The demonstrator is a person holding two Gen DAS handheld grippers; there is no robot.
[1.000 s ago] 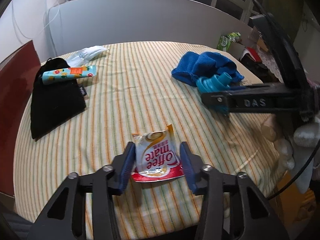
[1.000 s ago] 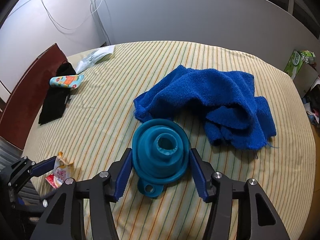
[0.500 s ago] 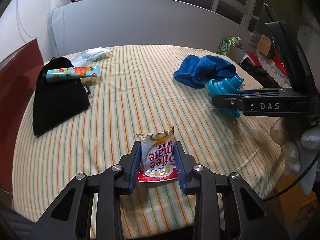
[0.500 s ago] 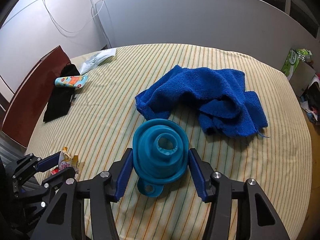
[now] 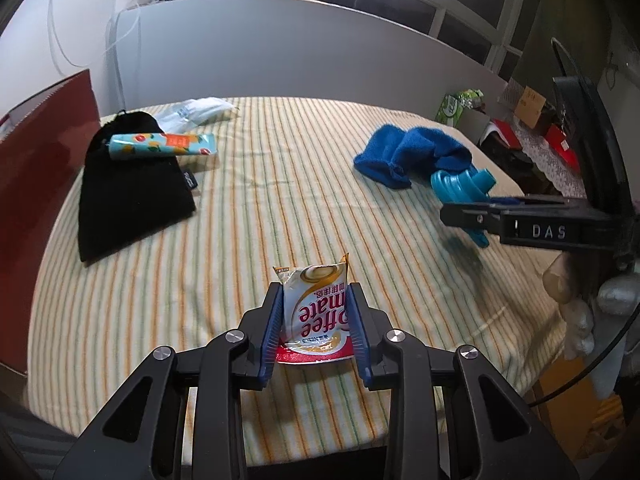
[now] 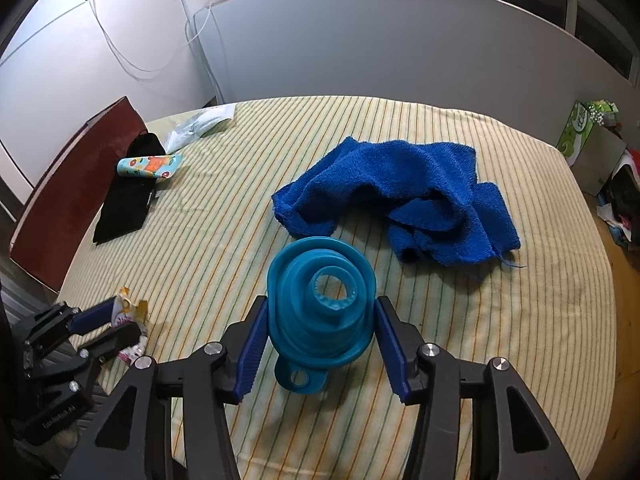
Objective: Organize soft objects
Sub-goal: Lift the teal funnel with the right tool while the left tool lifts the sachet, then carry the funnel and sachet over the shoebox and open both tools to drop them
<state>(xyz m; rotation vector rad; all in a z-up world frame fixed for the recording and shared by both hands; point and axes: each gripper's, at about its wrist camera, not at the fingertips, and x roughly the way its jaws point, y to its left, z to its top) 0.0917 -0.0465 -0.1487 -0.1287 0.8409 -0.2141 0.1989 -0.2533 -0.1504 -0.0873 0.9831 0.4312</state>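
My left gripper (image 5: 316,332) is shut on a Coffee-mate sachet (image 5: 316,312) and holds it above the striped tablecloth (image 5: 256,208) near the front edge. My right gripper (image 6: 320,344) is shut on a teal collapsible funnel (image 6: 320,308), lifted off the cloth and tilted. The funnel also shows in the left wrist view (image 5: 460,188). A crumpled blue towel (image 6: 396,192) lies just beyond the funnel. The left gripper with the sachet (image 6: 128,312) shows at the lower left of the right wrist view.
A black pouch (image 5: 128,188) lies at the table's left with a patterned tube (image 5: 160,146) on it, and a white packet (image 5: 196,110) behind. A red-brown chair back (image 5: 36,152) stands at the left. A grey partition (image 6: 360,40) runs behind. A green box (image 6: 580,128) and clutter sit at right.
My left gripper closed on the sachet and lifted it. My right gripper lifted the funnel off the cloth and tilted it.
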